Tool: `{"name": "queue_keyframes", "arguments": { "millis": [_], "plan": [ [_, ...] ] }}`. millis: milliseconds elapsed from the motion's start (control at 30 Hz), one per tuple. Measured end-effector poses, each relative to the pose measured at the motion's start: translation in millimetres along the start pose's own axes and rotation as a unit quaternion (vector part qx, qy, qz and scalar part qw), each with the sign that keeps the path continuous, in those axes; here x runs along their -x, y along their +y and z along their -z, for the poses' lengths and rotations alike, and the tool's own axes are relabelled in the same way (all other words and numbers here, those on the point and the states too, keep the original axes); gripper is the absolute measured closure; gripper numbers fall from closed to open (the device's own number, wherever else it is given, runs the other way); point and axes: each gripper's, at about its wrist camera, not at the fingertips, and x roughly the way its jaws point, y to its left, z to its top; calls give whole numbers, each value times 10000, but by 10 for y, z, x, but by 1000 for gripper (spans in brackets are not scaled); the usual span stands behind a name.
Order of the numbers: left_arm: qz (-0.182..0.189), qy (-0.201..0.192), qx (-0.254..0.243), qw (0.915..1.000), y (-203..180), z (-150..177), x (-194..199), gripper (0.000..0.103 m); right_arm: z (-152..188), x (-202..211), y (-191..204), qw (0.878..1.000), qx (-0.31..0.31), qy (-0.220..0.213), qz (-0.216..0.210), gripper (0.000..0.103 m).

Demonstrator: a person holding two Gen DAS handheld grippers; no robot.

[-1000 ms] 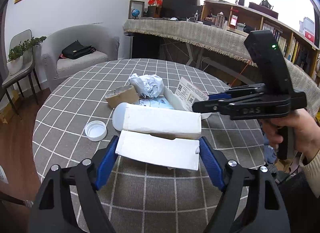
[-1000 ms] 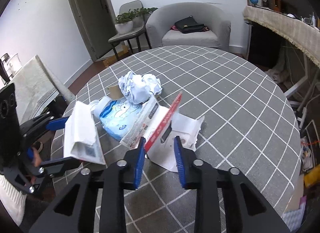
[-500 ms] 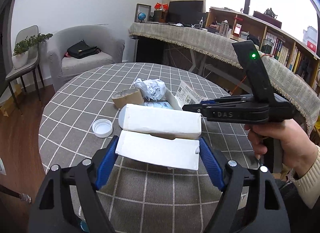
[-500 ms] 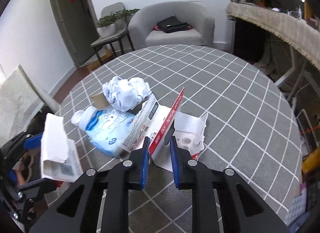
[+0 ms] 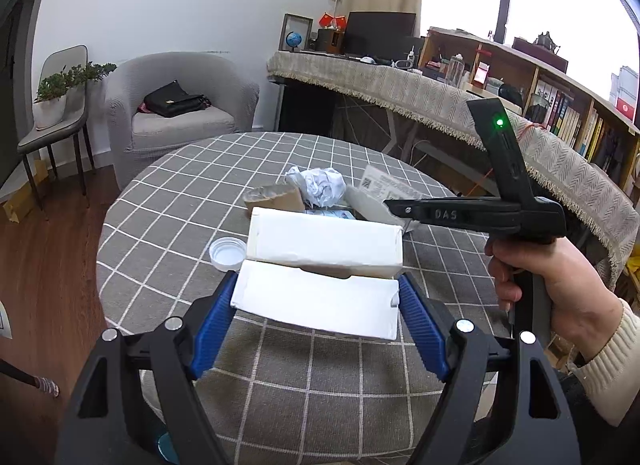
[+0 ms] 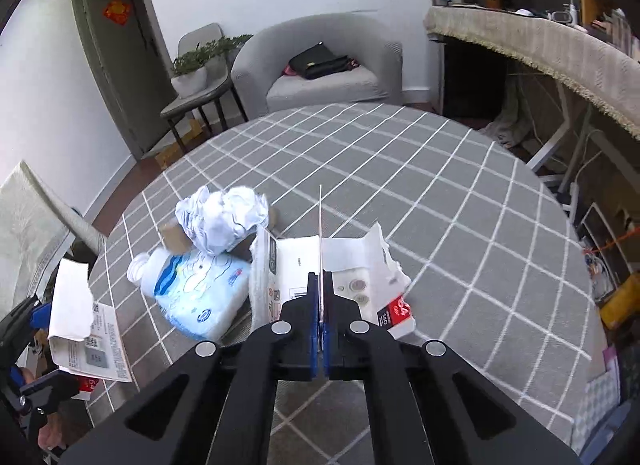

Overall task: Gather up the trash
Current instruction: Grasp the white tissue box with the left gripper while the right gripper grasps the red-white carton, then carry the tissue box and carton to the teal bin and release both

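Observation:
My left gripper (image 5: 318,301) is shut on a white cardboard box (image 5: 320,265) and holds it above the near edge of the round table; it also shows at the left in the right wrist view (image 6: 80,321). My right gripper (image 6: 321,297) is shut on the thin flap of a torn open white and red carton (image 6: 320,265) that lies on the table. Beside the carton lie a flattened blue and white plastic bottle (image 6: 196,289), a crumpled paper ball (image 6: 222,217) and a cardboard roll (image 5: 274,199). A white bottle cap (image 5: 228,254) lies near the box.
The round table (image 6: 440,205) has a grey checked cloth. A grey armchair (image 5: 176,113) with a black bag and a chair with a plant (image 5: 60,97) stand behind it. A long covered counter (image 5: 420,93) runs at the right.
My right gripper has closed from open onto the carton's flap. My left gripper has lifted and drawn back with the white box; the table looks farther away.

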Motion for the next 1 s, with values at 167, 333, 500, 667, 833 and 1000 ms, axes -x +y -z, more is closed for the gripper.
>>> {"name": "queue_keyframes", "arguments": {
  "millis": [167,333,500,667,833,1000],
  "plan": [
    [-112,-78,73,9999,61,8,93,22,-90,168,29,9996,130,-225,69,102],
    [-376,-54,138,9992,142,24,162,22,-187,331,176,9987,244,-426,-153,102],
    [-645,-21,218,9977,286,68,258,23,-247,380,479,9958,540,-487,-555,102],
    [-922,-6,404,9949,488,113,391,23,-247,333,823,9919,843,-370,-880,102],
    [-1217,74,556,9910,701,201,542,23,-203,257,1232,9863,1157,-219,-1158,102],
    [-1499,120,796,9854,945,307,718,23,-168,180,1602,9792,1398,-101,-1468,102]
  ]
}}
